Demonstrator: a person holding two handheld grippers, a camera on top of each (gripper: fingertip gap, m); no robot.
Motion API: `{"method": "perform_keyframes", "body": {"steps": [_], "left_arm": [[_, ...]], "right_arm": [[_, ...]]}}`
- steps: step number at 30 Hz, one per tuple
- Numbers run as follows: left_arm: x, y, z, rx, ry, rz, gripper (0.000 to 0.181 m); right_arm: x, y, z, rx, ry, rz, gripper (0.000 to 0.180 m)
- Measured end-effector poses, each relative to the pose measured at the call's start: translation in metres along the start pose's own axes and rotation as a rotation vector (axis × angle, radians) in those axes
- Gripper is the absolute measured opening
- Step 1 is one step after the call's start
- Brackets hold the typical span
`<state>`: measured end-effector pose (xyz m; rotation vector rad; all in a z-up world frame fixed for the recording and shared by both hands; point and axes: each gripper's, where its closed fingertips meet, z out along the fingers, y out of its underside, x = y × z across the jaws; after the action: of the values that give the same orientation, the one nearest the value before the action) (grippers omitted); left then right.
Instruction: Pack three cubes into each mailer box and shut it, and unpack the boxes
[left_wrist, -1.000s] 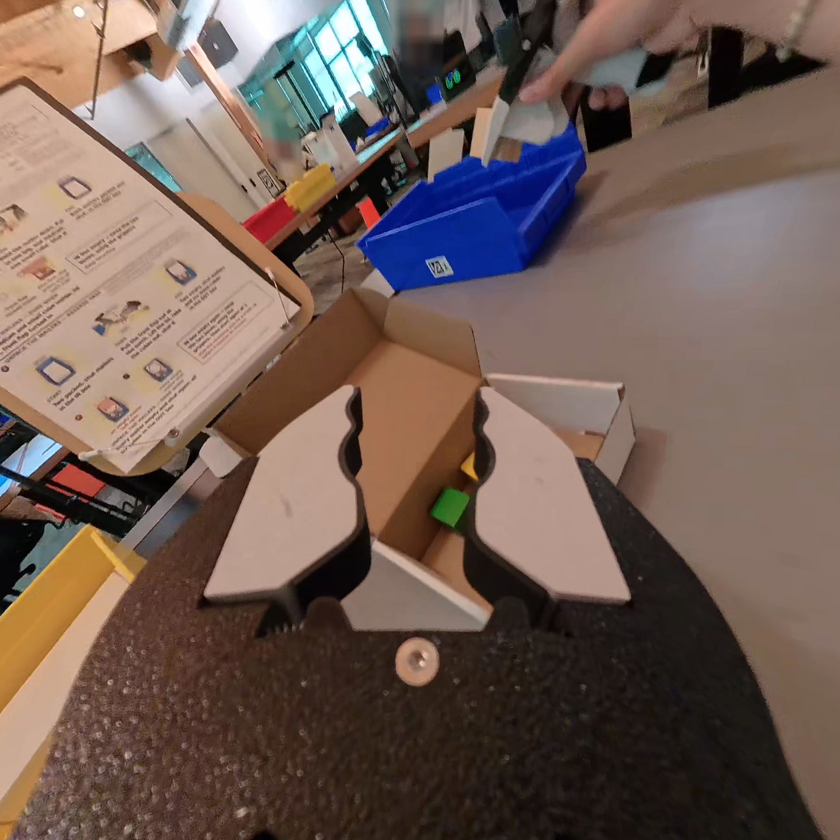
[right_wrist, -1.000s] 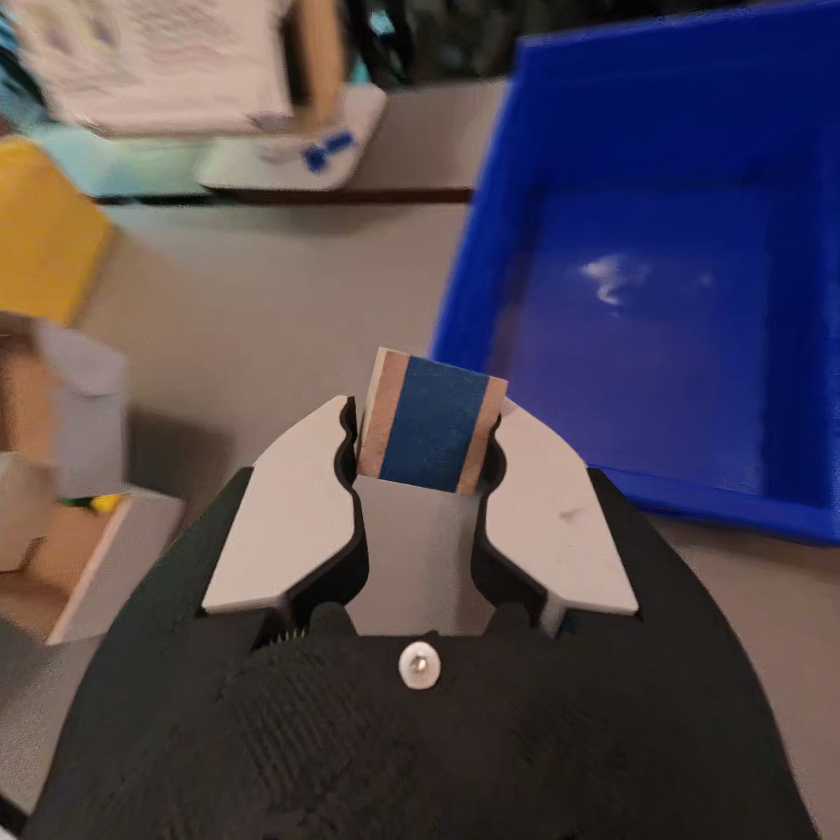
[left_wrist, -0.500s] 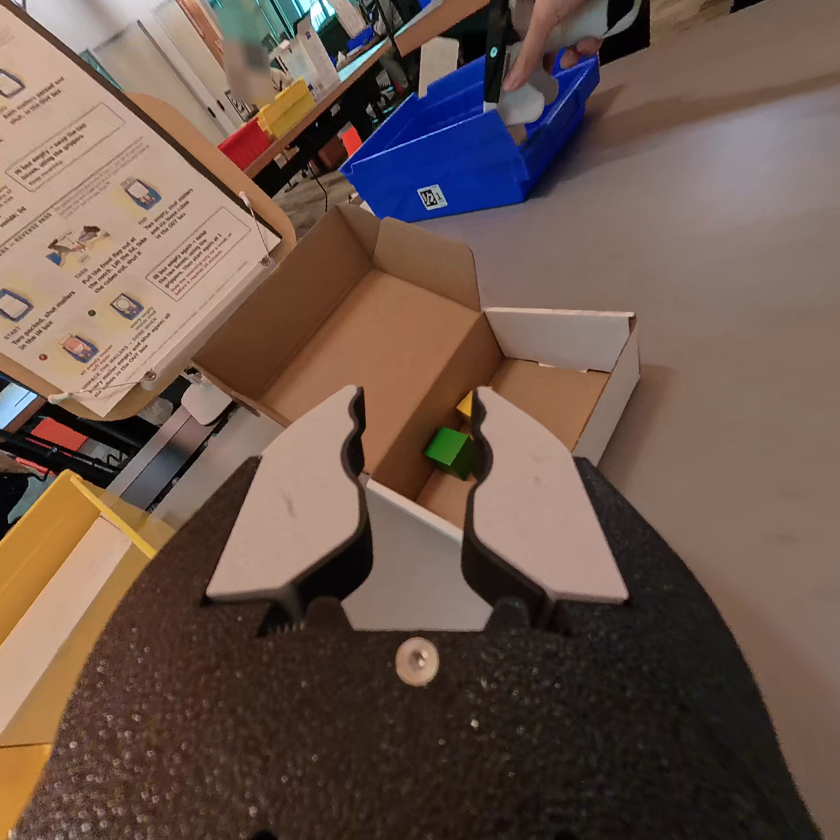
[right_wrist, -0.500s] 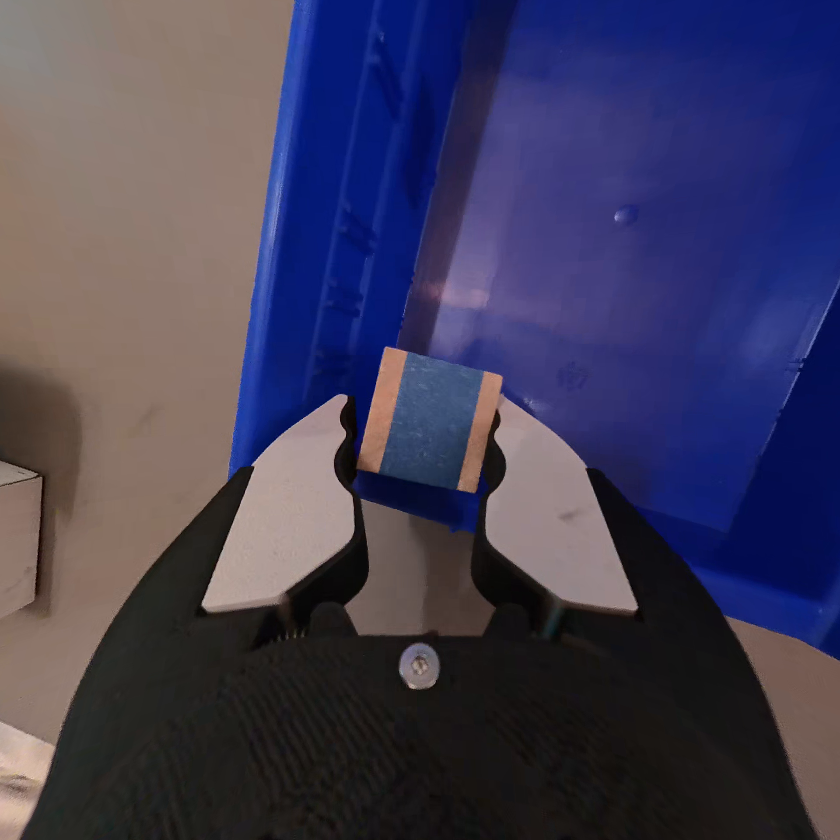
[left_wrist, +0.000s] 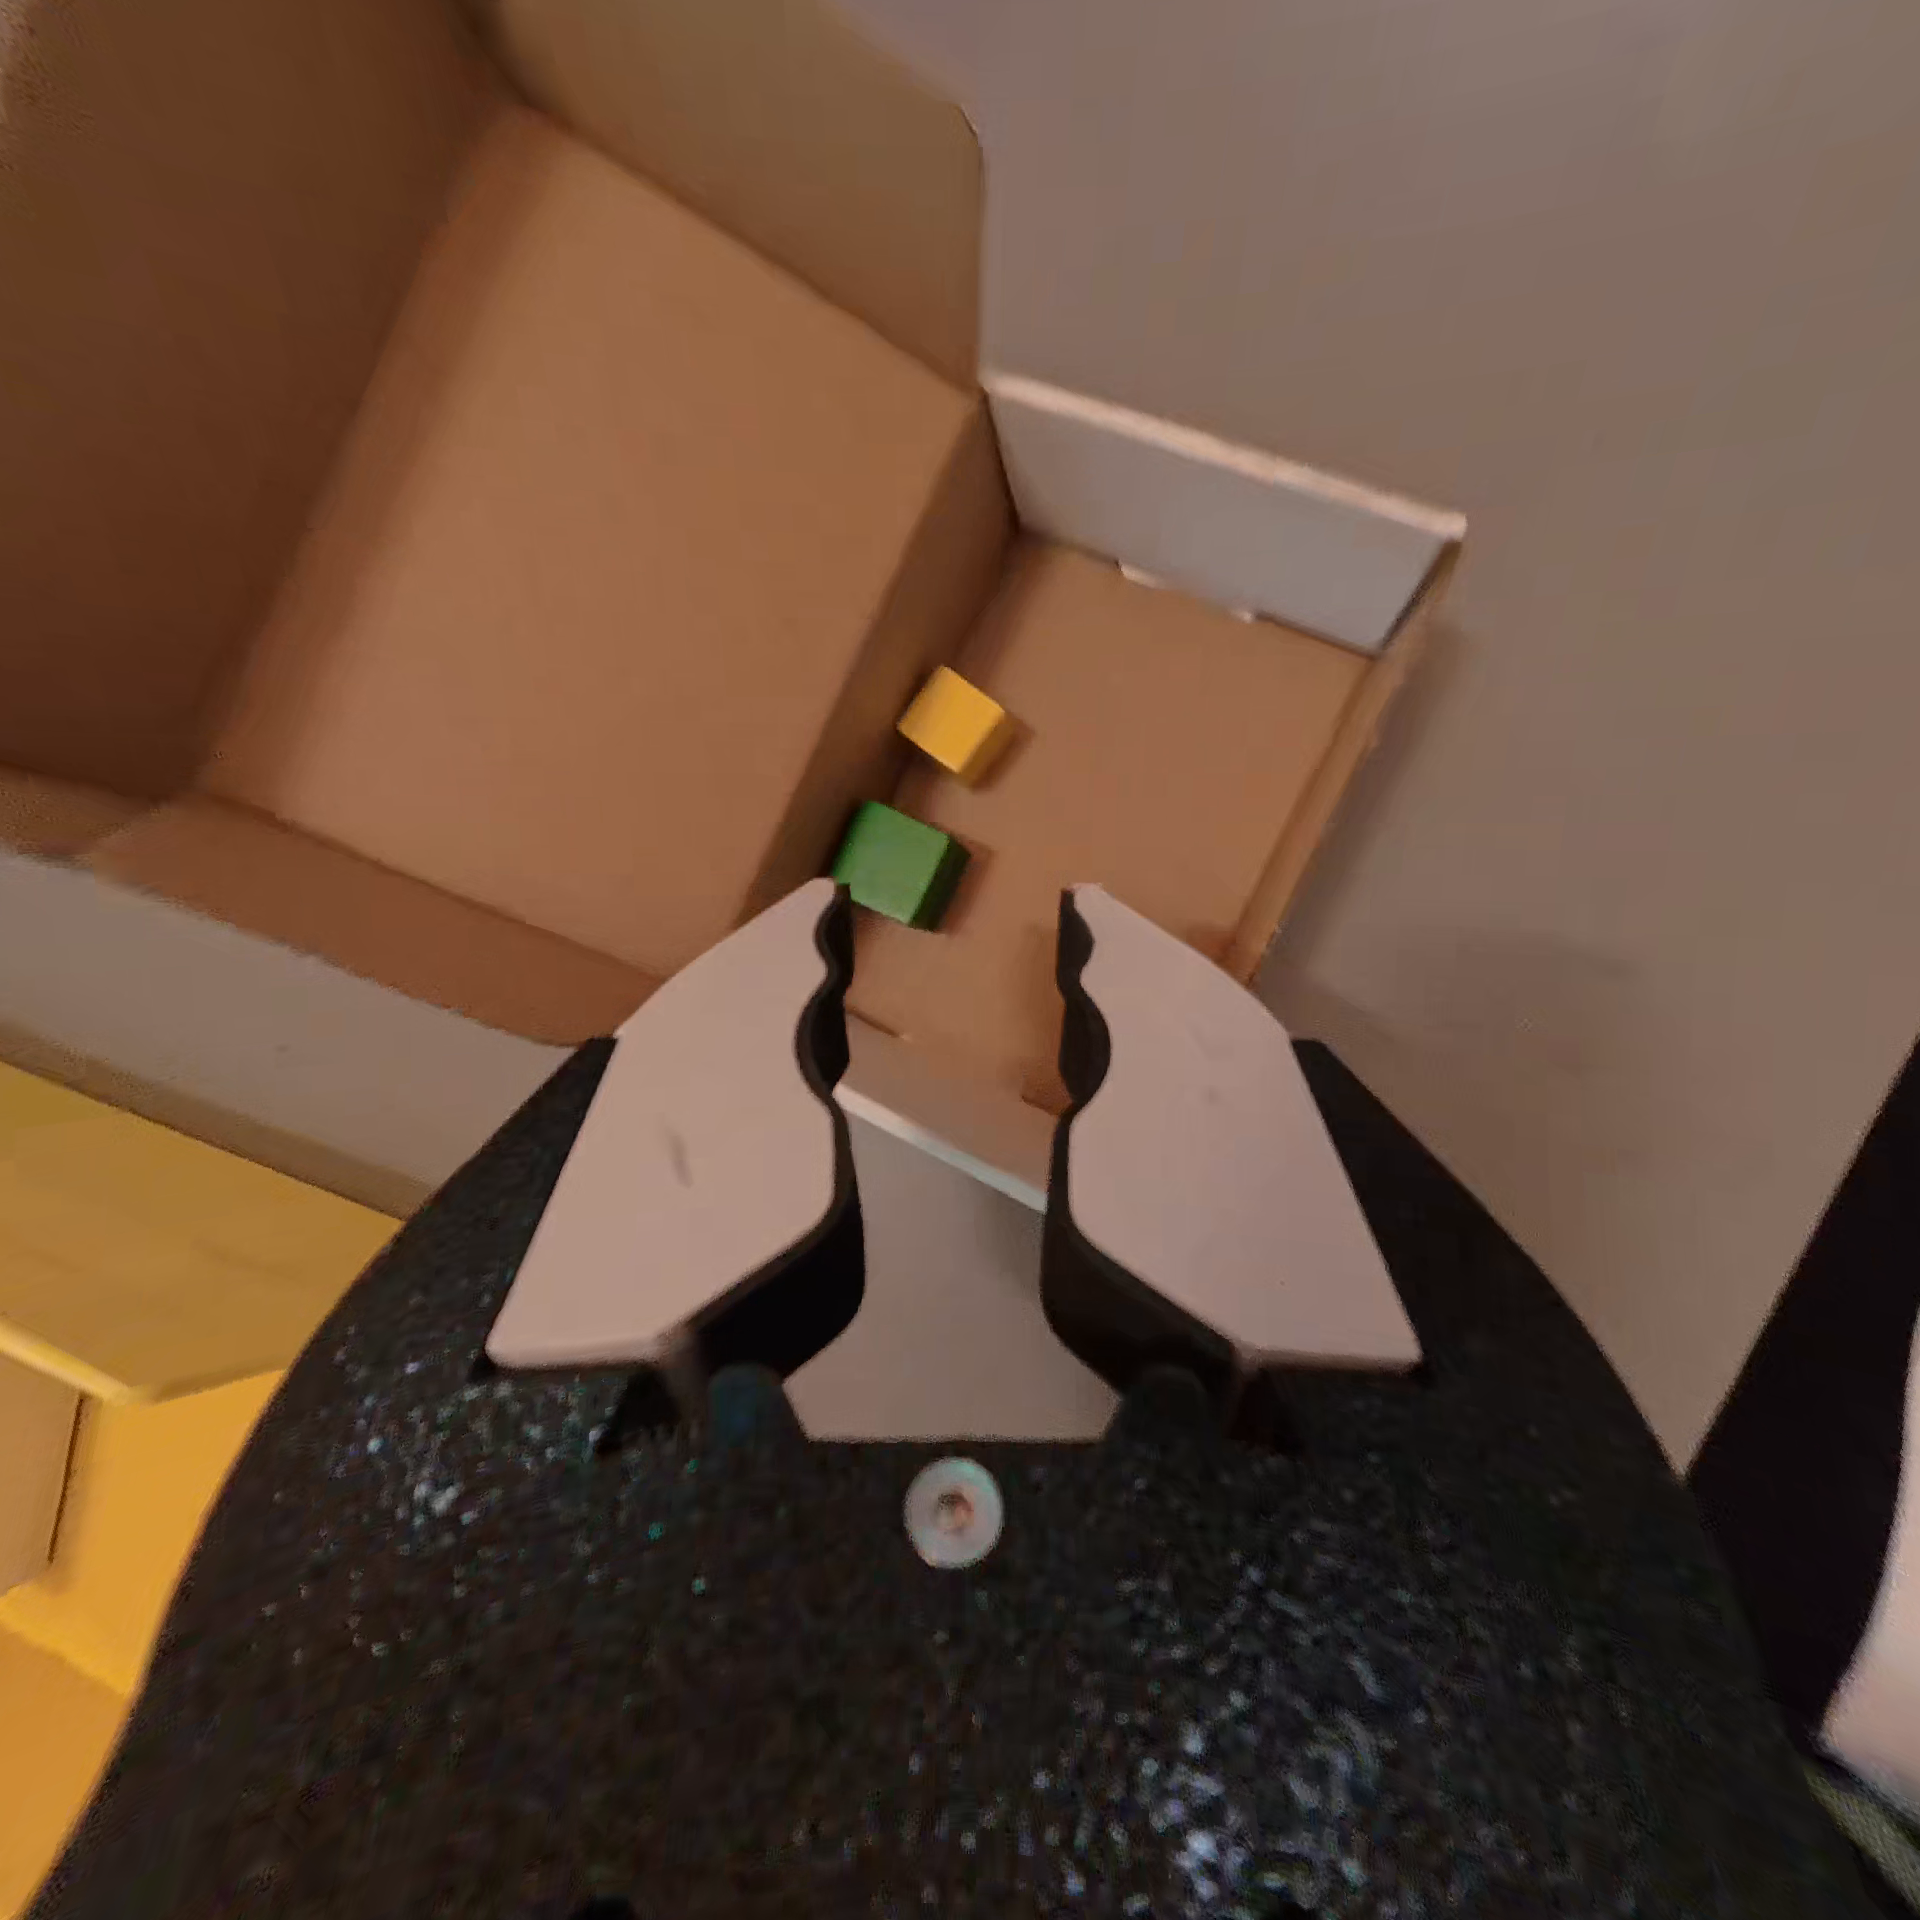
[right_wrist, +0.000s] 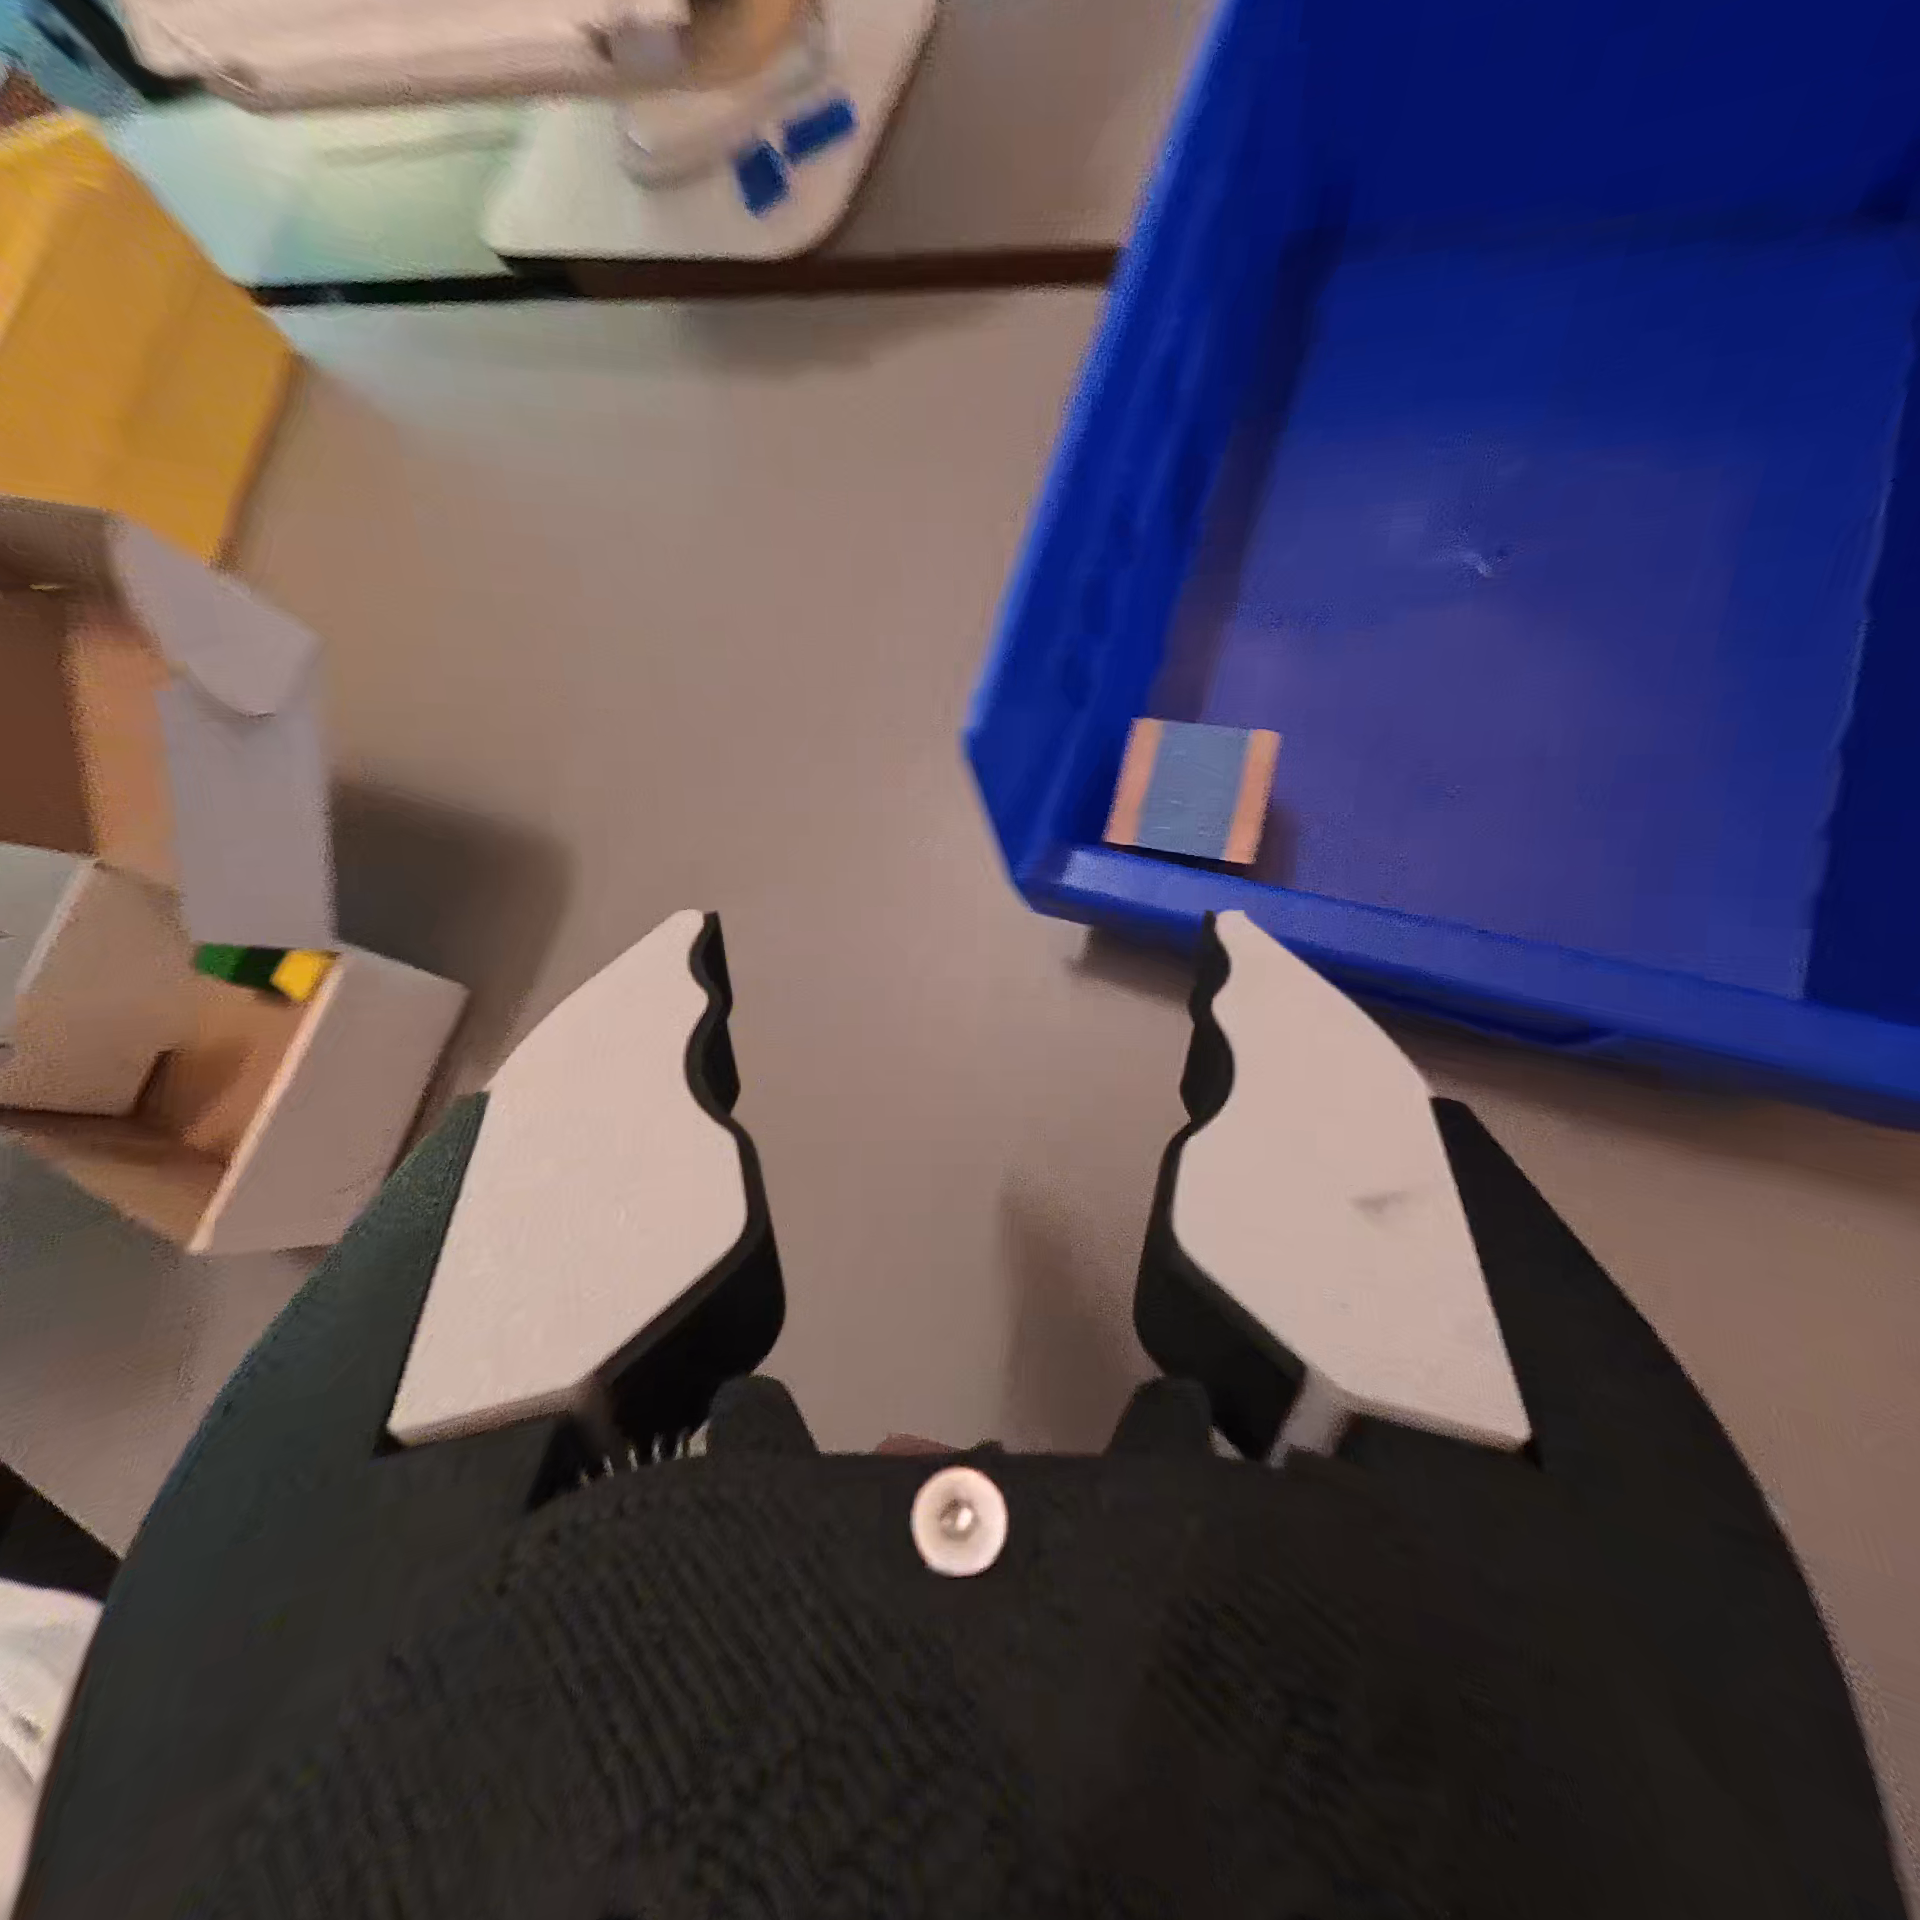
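An open cardboard mailer box (left_wrist: 1226, 520) lies on the grey table with its lid folded back. A green cube (left_wrist: 896, 862) and a yellow cube (left_wrist: 954, 722) lie inside it by the lid fold. My left gripper (left_wrist: 951, 902) is open and empty, just above the box's near end, its left fingertip next to the green cube. My right gripper (right_wrist: 958, 930) is wide open and empty above the table. A wooden cube with a blue face (right_wrist: 1193, 792) lies in the near left corner of the blue bin (right_wrist: 1101, 540). The box (right_wrist: 260, 1101) also shows at the left of the right wrist view.
A yellow bin (left_wrist: 156, 1247) sits to the left of the mailer box. It shows again as a yellow block (right_wrist: 114, 343) in the right wrist view. A white stand base (right_wrist: 686, 177) is at the table's far edge. A dark object (left_wrist: 1808, 1351) shows at right. The tips of one gripper are about 35 cm away from the tips of the other. My left gripper is the nearer one to the green cube (left_wrist: 896, 862): about 6 cm, against 30 cm.
My right gripper opened and let the blue-faced cube go into the blue bin, then drew back. My left gripper tilted down over the open box and closer to the green cube.
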<state>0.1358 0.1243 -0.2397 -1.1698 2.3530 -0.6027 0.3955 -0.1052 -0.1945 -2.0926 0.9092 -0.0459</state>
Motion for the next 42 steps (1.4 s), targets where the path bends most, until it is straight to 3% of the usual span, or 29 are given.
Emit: {"method": "perform_keyframes", "body": {"steps": [2, 4, 8, 12, 20, 27, 38, 42], "left_arm": [[0.002, 0.011, 0.008, -0.143, 0.016, -0.038, 0.045], [0.000, 0.017, 0.016, -0.258, -0.015, -0.224, 0.048], [-0.017, 0.011, 0.029, -0.270, -0.105, -0.527, 0.049], [-0.015, 0.012, 0.040, -0.301, -0.093, -0.676, 0.049], [-0.023, 0.023, 0.050, -0.399, -0.215, -0.764, 0.040], [-0.018, 0.017, 0.053, -0.446, -0.206, -0.751, 0.029], [-0.019, 0.030, 0.060, -0.498, -0.175, -0.793, 0.028], [-0.012, 0.023, 0.059, -0.457, -0.109, -0.685, 0.028]], "right_arm": [[-0.027, 0.002, -0.009, 0.074, -0.048, -0.041, 0.089], [-0.048, 0.003, -0.009, 0.131, -0.057, -0.061, 0.092], [-0.085, 0.008, -0.002, 0.173, -0.111, -0.123, 0.097], [-0.104, 0.002, 0.003, 0.195, -0.141, -0.139, 0.099], [-0.109, 0.011, 0.011, 0.143, -0.092, -0.224, 0.100], [-0.115, 0.012, 0.011, 0.141, -0.119, -0.223, 0.101], [-0.124, 0.020, 0.019, 0.105, -0.140, -0.248, 0.101], [-0.131, 0.020, 0.019, 0.104, -0.158, -0.265, 0.101]]}}
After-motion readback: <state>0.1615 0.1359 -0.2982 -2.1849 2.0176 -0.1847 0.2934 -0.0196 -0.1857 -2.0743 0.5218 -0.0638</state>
